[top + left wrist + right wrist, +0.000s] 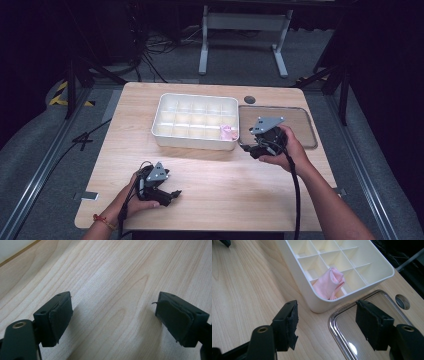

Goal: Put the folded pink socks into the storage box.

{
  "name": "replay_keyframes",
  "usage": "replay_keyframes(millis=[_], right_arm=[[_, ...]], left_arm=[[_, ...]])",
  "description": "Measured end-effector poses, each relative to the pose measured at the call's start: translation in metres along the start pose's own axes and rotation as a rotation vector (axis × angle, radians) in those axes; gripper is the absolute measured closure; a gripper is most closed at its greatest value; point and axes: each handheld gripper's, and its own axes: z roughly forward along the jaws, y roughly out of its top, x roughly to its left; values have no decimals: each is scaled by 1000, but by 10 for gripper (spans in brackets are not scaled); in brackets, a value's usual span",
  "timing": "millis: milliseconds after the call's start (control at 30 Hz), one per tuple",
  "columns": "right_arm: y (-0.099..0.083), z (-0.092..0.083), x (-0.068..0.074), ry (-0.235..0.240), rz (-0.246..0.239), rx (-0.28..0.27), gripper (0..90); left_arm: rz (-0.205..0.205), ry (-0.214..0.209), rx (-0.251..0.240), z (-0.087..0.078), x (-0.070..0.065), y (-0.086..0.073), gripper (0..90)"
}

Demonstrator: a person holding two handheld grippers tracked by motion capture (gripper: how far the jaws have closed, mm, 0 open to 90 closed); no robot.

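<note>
Right gripper view gives me the closest look at the small pink folded cloth [329,283]: it stands rolled in a corner compartment of the white plastic box with a grid of dividers [294,267], the compartment nearest to the clear lid. In the high view the same cloth [229,132] is only a small pink spot in the near right corner of the box [165,137], and its folds cannot be read there.

Just beside the box, to its right, lies the flat transparent lid with a shiny rounded rim [300,125]. The right gripper view shows that rim [334,325] close to the box corner; if they touch, I cannot tell.

My right gripper [327,325] is wide open and holds nothing. One jaw is over the bare wood, the other over the lid. In the high view I hold this gripper [257,146] at the near left edge of the lid.

My left gripper [112,320] is also wide open and empty, with only the light wooden table [112,277] between its jaws. The high view places it [170,196] near the front edge of the table [210,190], well apart from the box. That view also shows a round dark hole [250,99] in the table behind the lid.
</note>
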Motion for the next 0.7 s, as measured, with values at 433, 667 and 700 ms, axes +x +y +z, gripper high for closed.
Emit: replay_keyframes(millis=[433,667,700], right_arm=[[-19,-6,2,-38,7,9,354],[-30,-7,3,-57,2,23,347],[-31,-7,3,-56,8,26,347]], left_arm=[[-1,1,0,0,0,0,146],[0,1,0,0,0,0,145],[-1,1,0,0,0,0,146]])
